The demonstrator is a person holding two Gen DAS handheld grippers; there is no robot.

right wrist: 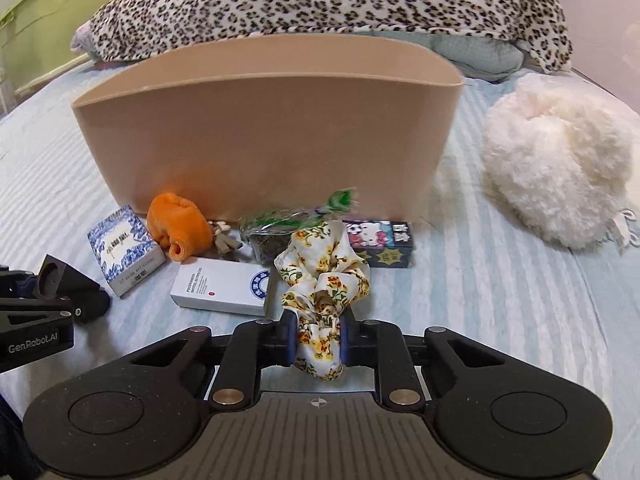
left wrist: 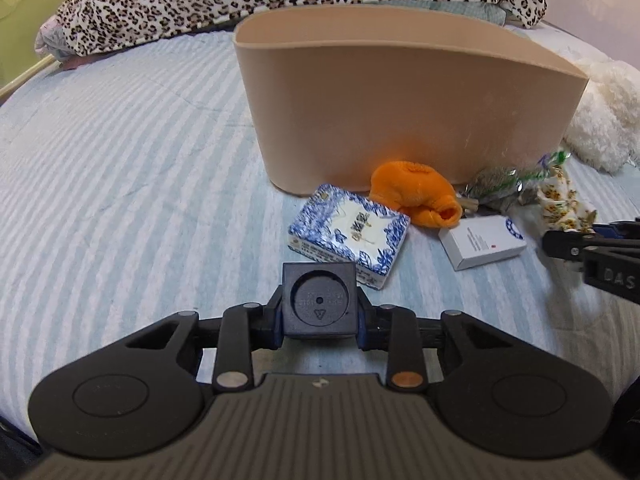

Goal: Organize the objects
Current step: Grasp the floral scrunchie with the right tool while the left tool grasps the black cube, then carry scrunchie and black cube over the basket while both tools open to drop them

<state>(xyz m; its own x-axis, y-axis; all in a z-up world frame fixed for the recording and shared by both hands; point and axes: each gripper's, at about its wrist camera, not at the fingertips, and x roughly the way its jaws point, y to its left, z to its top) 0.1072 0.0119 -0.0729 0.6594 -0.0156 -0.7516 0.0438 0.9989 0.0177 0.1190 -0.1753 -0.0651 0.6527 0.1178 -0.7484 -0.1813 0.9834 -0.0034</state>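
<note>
A: Two tongs logged. Largest first: striped bed (left wrist: pixel 120 160), with a leopard-print blanket (right wrist: pixel 320 4) at its far end.

B: Next, the tan bin (right wrist: pixel 260 136), upright mid-bed. A white fluffy cushion (right wrist: pixel 556 160) lies to its right, apart from it.

A: Small items in front of the bin?

B: Blue-and-white box (left wrist: pixel 348 236) at left, orange plush (left wrist: pixel 416 196) just beside it and against the bin's base, white box (right wrist: pixel 224 286) nearer the cameras, cellophane packet (right wrist: pixel 280 232) of dark contents, cartoon-cat box (right wrist: pixel 380 244) at right.

A: Left tongs (left wrist: pixel 319 326)?

B: Closed on a black cube (left wrist: pixel 319 300), held just above the bed, near the blue-and-white box.

A: Right tongs (right wrist: pixel 319 340)?

B: Pinched on a floral scrunchie (right wrist: pixel 324 280); its free loop stands up in front of the packet. Contact with the bed: cannot tell.
</note>
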